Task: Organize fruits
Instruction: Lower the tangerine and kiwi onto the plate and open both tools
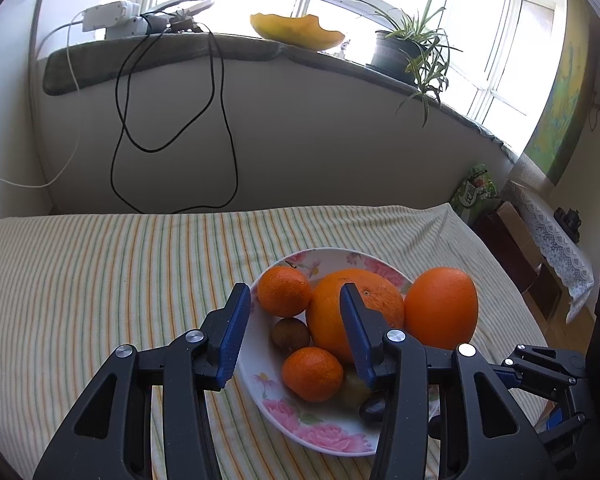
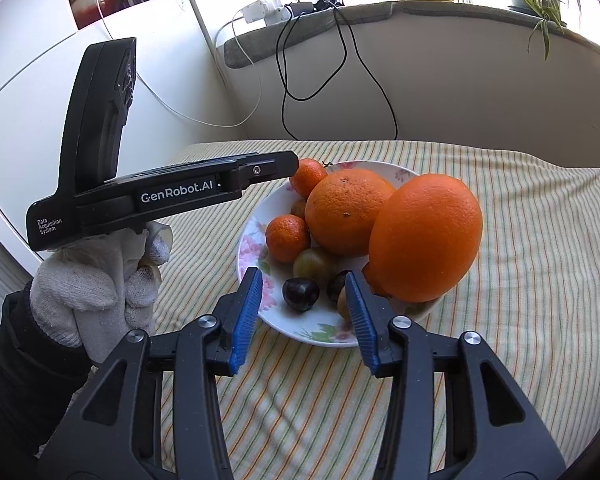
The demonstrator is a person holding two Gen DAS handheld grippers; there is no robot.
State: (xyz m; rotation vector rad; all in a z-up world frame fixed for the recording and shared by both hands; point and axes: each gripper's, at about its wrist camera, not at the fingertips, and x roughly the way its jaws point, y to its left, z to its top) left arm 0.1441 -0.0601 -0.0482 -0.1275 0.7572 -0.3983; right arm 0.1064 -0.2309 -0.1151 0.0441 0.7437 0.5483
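Left wrist view: left gripper (image 1: 292,330) is hovering spread over the floral plate (image 1: 276,404) at lower centre; right gripper (image 2: 302,316) is likewise gaping, empty.

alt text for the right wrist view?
Open right gripper hovers at the near rim of a floral plate piled with oranges, tangerines and small dark fruits on a striped cloth. The gloved left hand holds the left gripper alongside.

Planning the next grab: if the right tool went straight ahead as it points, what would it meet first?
Probably the dark cherry on the plate, centred between the open right tool; depth is uncertain.
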